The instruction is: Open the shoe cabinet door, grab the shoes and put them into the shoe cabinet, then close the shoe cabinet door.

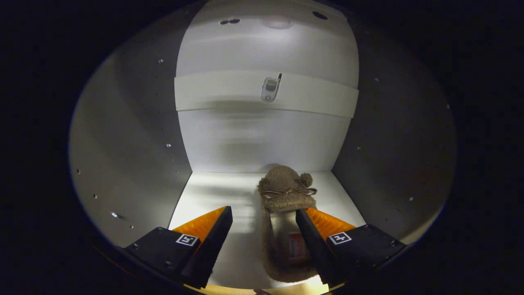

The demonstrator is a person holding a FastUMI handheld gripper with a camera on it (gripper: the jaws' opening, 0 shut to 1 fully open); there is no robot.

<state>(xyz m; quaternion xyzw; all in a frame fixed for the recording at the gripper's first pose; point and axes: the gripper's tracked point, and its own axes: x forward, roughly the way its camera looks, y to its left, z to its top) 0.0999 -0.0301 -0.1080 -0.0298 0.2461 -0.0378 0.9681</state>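
The gripper (264, 219) has its fingers wide apart, holding nothing. The slipper (285, 196) lies on the cabinet (204, 196) floor, lower middle of the frame, beside one finger. It should back out straight, without bumping the slipper.

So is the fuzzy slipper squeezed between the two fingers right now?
No. The gripper is open, and the brown slipper lies on the cabinet floor beside the right finger, not pinched.
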